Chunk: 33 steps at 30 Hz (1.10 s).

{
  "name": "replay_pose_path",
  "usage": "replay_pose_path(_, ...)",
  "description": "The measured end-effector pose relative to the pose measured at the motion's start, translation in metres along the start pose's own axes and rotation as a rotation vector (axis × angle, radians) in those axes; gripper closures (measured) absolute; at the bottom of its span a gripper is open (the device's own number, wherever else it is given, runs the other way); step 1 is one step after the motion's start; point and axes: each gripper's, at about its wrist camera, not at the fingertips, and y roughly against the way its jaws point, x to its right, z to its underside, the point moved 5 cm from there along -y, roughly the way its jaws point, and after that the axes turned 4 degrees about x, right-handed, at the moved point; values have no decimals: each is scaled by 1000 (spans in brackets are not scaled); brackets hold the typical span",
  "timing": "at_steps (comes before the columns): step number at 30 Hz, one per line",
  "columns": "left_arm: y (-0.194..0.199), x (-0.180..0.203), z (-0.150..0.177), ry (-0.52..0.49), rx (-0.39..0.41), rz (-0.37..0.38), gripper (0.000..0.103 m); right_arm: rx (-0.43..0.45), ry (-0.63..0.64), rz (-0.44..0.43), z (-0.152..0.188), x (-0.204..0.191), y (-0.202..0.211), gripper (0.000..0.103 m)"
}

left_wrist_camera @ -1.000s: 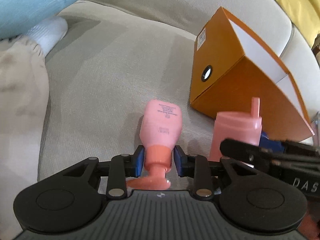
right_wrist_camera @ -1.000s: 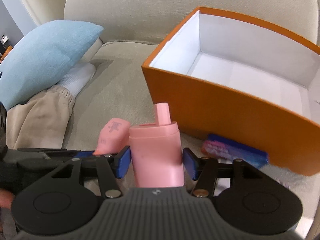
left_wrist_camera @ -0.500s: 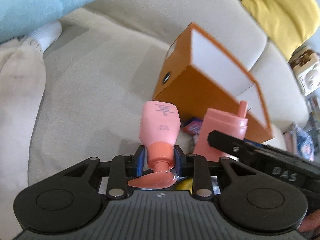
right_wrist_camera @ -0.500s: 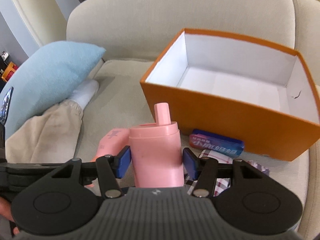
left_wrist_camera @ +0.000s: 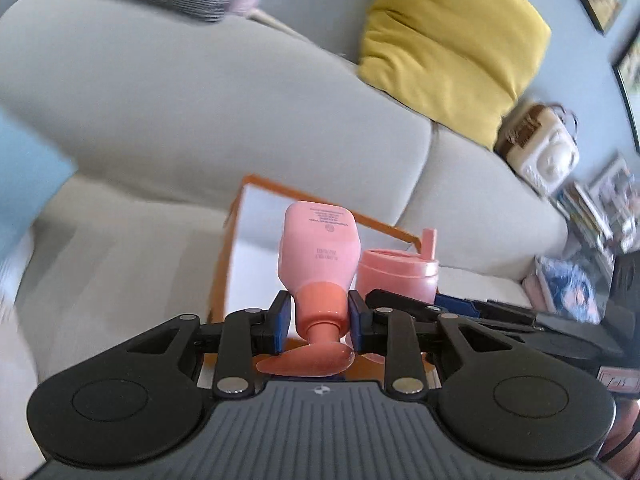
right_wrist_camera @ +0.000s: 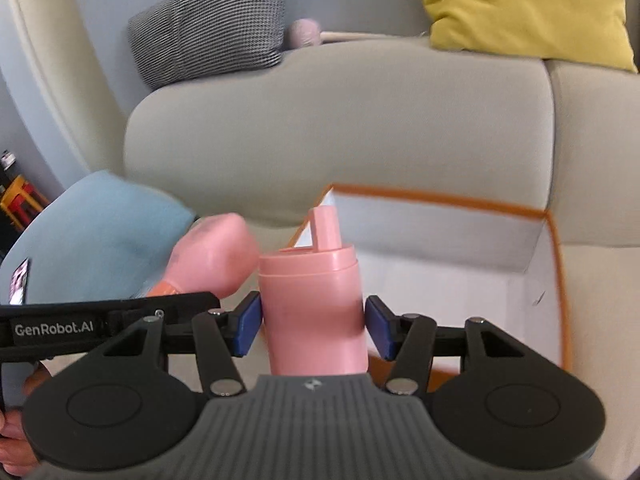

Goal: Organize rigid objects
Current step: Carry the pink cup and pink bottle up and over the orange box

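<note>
- pink tube [left_wrist_camera: 318, 256] clamped cap-down in left gripper [left_wrist_camera: 319, 322] jaws, long axis upright, over near rim of orange box [right_wrist_camera: 554, 248].
- pink bottle [right_wrist_camera: 314, 312] pinched upright in right gripper [right_wrist_camera: 313, 326] jaws, box cavity just ahead and below, right side nearer.

A: How's the left gripper [left_wrist_camera: 319, 320]?
B: Pads pressed on the neck of a tube [left_wrist_camera: 318, 256], cap toward the camera.
A: And the right gripper [right_wrist_camera: 313, 322]?
B: Clamped on a cup [right_wrist_camera: 314, 304], held upright, just to the right of the left one.
A: Hands?
B: Only slivers of skin at the frame edges.
</note>
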Motion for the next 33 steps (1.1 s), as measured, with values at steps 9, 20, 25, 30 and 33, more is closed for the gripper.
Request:
replay_pose_path(9, -107, 20, -4, -194, -189, -41, 70, -129, -67, 138, -17, 77, -66, 46)
replay_pose_path(20, -166, 7, 14, -320, -355, -139, 70, -264, -70, 159, 9, 110, -143, 46)
replay_pose_path(25, -172, 0, 13, -378, -445, -157, 70, -274, -33, 119, 7, 102, -163, 46)
replay_pose_path(30, -181, 8, 13, -504, -498, -202, 70, -279, -4, 100, 1, 94, -176, 46)
replay_pose_path(33, -187, 10, 15, -600, -503, -249, 70, -276, 9, 102, 0, 93, -178, 46)
